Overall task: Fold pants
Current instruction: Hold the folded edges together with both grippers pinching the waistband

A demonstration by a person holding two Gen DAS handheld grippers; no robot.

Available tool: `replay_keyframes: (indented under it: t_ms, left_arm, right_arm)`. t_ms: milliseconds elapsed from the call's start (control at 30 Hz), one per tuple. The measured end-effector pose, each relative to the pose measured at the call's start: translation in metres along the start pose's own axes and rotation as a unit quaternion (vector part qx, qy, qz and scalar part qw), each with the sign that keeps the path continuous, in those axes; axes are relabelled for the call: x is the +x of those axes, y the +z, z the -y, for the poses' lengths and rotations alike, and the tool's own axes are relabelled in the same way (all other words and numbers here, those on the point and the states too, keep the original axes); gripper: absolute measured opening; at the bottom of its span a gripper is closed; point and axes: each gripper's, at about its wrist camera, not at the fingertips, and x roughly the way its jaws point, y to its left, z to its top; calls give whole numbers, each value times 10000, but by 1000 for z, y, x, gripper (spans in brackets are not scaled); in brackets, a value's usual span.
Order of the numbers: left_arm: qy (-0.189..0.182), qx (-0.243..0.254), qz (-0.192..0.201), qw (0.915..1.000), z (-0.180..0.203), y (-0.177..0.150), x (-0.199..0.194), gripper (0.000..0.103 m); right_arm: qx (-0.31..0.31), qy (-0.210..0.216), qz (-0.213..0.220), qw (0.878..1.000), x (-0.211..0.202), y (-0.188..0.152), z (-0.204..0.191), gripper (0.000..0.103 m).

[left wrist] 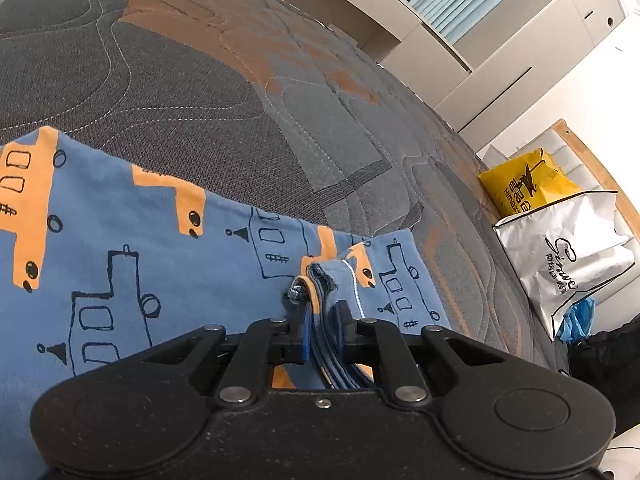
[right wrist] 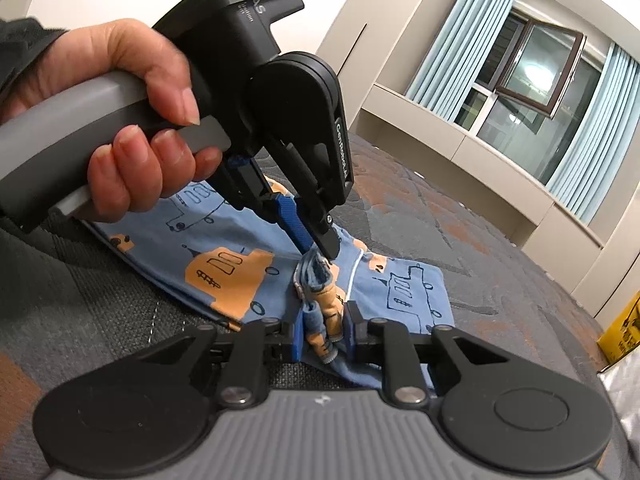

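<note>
Both claws pinch 1 bunched edge of the blue pants (left wrist: 160, 264) on the bed (left wrist: 200, 92): left claw (left wrist: 323, 328), right claw (right wrist: 325, 334), each closed tight on fabric.

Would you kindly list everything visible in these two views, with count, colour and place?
pants: one pair, blue with orange and black-outline print, spread on the mattress, bunched where both grippers pinch it.
mattress: one, grey quilted with orange patches, under the pants.
yellow bag: one, beside the mattress edge.
silver bag: one, in front of the yellow bag.
curtains: light blue, at the window.
window: one, a pane swung open.
cabinets: beige, along the wall.
left hand: gripping the grey handle.
left gripper: jaws shut on pants.
right gripper: jaws shut on pants.
</note>
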Motion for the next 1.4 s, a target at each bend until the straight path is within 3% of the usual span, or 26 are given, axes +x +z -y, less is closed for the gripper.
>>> replay_keyframes:
  t_ms: [367,633,1000,1200,1400]
  left_arm:
    - [-91,167,141,9997,5,-1,-8,11]
    - [-207,424,275,9985,2,7,-41,10]
    - [29,527,410,9978,-45,17,-94,10]
    - [32,391,401,9984,-66,15,-100,9]
    - [42,474,634,9969,-71,13,-123,9]
  right_arm:
    - [-252,-263,136,9992,-3,-2,-7,14]
    - [164,-277,338,9989,-19,16,-12,13]
    - [104,344,677,9971,-32,54,-57,13]
    - [79,565,489,9972,-25,57,-66,13]
    - [15,692,494,9964,-29,66,-79,13]
